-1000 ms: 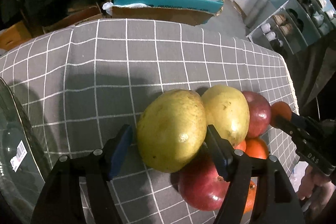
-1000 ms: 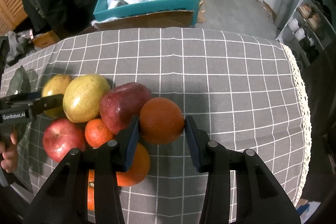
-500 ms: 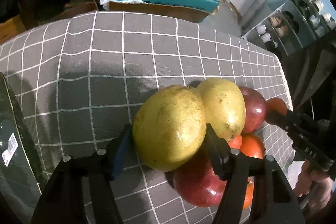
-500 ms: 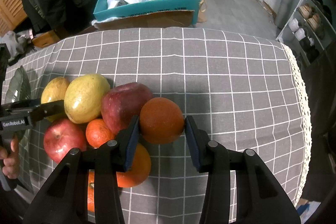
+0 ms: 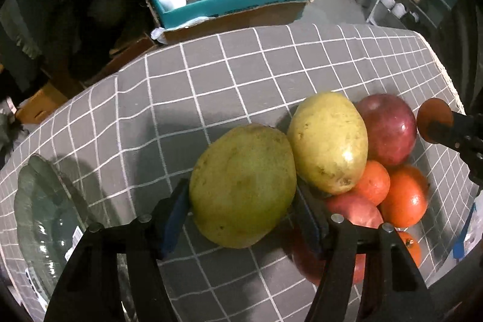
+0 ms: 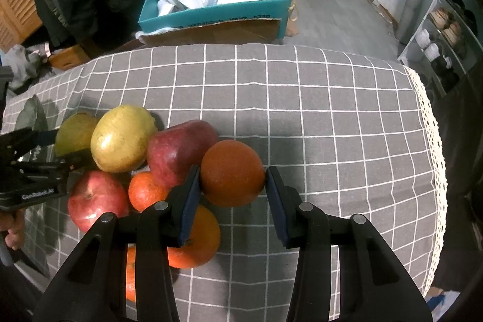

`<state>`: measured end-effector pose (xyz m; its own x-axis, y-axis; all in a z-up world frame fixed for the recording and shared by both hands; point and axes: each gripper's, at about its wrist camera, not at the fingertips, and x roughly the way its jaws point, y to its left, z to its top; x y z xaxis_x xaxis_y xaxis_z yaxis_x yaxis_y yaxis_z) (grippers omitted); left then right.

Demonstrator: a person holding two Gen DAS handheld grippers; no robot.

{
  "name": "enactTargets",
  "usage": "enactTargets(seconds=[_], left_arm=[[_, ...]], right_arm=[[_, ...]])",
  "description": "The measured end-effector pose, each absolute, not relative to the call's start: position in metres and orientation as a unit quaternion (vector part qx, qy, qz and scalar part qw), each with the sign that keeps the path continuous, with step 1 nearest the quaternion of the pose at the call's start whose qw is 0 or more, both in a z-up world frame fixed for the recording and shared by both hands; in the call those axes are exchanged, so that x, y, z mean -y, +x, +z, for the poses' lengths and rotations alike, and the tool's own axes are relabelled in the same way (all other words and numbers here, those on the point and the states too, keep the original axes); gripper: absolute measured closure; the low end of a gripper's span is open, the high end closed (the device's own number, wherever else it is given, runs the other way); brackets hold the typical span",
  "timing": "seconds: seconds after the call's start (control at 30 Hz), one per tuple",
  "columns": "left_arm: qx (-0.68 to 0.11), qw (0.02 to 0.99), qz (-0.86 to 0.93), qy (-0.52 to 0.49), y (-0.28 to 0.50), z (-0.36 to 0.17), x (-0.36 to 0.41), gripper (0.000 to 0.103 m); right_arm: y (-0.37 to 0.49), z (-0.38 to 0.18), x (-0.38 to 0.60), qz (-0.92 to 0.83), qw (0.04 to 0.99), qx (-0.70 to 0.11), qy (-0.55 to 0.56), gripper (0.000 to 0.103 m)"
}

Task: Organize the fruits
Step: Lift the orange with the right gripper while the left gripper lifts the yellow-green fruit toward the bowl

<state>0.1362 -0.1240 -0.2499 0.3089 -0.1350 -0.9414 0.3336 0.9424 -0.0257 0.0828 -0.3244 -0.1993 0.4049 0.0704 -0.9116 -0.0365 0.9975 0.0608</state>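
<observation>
My left gripper (image 5: pixel 243 208) is shut on a yellow-green pear (image 5: pixel 244 186) and holds it above the cloth. A second yellow pear (image 5: pixel 329 141), a dark red apple (image 5: pixel 386 129), another red apple (image 5: pixel 353 213) and several oranges (image 5: pixel 404 195) lie bunched to its right. My right gripper (image 6: pixel 231 192) is shut on an orange (image 6: pixel 232 172) at the pile's right edge. In the right wrist view the pile shows the yellow pear (image 6: pixel 122 138), the dark apple (image 6: pixel 178 150), a red apple (image 6: pixel 96 198) and the left gripper (image 6: pixel 30 168).
A clear glass bowl (image 5: pixel 45 219) sits at the left on the grey checked tablecloth (image 6: pixel 302 110). Behind the table stands a teal box (image 6: pixel 217 11) with plastic bags. The table's lace edge (image 6: pixel 434 141) is at the right, with shelves beyond.
My left gripper with the pear has risen and swung left, bringing the glass bowl into view. The right gripper with its orange has hardly moved.
</observation>
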Motion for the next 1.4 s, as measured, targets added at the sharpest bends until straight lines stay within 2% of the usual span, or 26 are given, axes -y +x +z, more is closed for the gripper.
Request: enactTargets(seconds=[0.13, 0.57, 1.4], left_arm=[[-0.588, 0.792, -0.157, 0.054, 0.141, -0.260, 0.122, 0.035], [-0.570, 0.806, -0.146, 0.065, 0.133, -0.252, 0.122, 0.037], [-0.466, 0.874, -0.129, 0.047, 0.088, -0.144, 0.099, 0.037]], right_arm=[[0.082, -0.201, 0.327, 0.029, 0.837, -0.547, 0.017, 0.061], [0.083, -0.194, 0.327, 0.026, 0.846, -0.533, 0.016, 0.061], [0.064, -0.127, 0.308, 0.032, 0.891, -0.453, -0.008, 0.061]])
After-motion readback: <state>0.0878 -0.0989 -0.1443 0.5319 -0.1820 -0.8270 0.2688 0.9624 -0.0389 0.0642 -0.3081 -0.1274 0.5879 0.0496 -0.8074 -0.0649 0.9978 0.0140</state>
